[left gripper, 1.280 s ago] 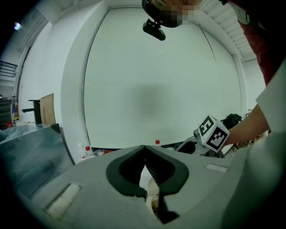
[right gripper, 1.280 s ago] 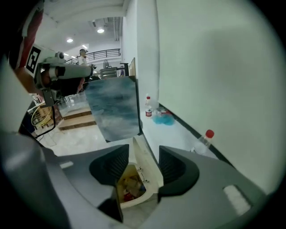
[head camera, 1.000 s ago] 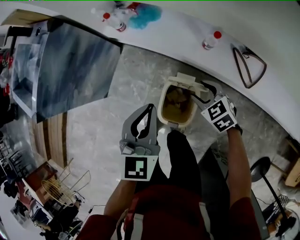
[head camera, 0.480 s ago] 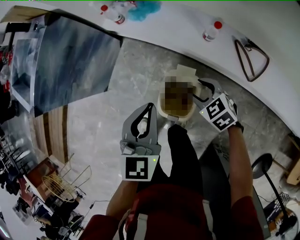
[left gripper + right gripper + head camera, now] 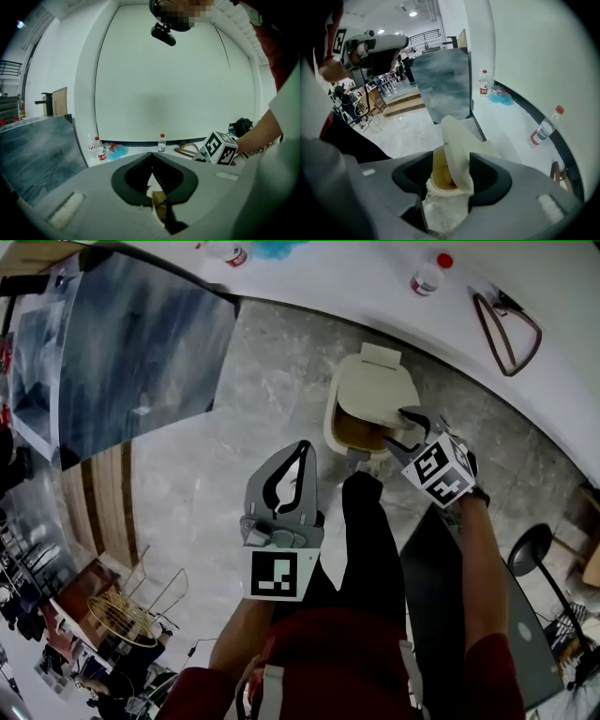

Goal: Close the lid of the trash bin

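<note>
The cream trash bin [image 5: 339,432] stands on the grey floor, just ahead of the person's foot. Its lid [image 5: 375,390] is tilted down over most of the opening, and a brown strip of the inside still shows at the near edge. My right gripper [image 5: 398,427] is at that near edge. In the right gripper view the lid [image 5: 457,140] rises between the fingers of the open right gripper [image 5: 451,159] and lies against the right one. The bin's rim [image 5: 438,186] and white liner show below. My left gripper [image 5: 299,450] hangs left of the bin, shut and empty [image 5: 152,157].
A white raised ledge [image 5: 328,287] curves behind the bin, with a bottle [image 5: 427,276] and a brown triangular frame [image 5: 511,329] on it. A large dark panel [image 5: 141,352] leans at the left. The person's black trouser leg [image 5: 366,531] is right before the bin.
The lid has swung from upright down over the bin's opening, with my right gripper following its near edge. My left gripper has barely moved.
</note>
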